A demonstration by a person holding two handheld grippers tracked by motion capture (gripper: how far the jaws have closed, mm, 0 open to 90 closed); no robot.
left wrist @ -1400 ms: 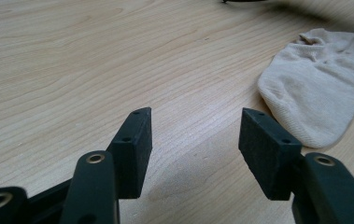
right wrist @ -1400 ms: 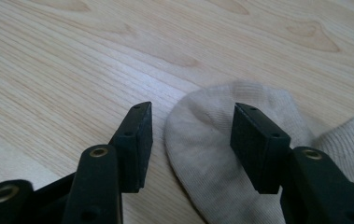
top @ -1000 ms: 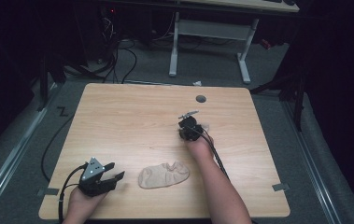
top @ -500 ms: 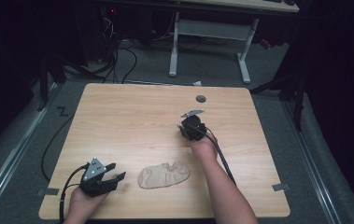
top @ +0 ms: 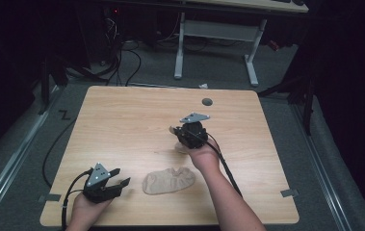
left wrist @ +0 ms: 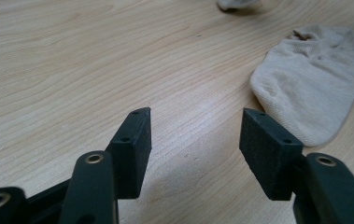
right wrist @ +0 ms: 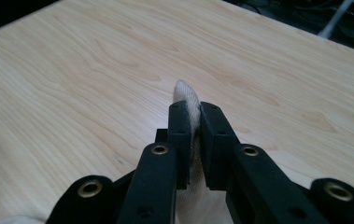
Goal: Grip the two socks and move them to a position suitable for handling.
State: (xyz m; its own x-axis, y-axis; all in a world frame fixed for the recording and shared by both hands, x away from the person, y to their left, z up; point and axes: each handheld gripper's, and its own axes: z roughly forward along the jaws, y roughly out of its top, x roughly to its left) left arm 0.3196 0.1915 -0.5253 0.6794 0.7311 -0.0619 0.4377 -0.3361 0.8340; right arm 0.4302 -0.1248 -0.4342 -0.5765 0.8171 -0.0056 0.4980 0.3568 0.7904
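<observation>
Gripping a beige sock (right wrist: 186,100) between closed jaws, the right gripper (top: 186,134) is held above the table (top: 122,125) centre, forearm angled inward. The left gripper (left wrist: 193,135) rests low at the near-left corner, jaws apart and empty, beside a second sock (top: 169,180) lying flat.

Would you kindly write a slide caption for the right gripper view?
Right gripper shut on a beige sock, held above the wooden table.
</observation>
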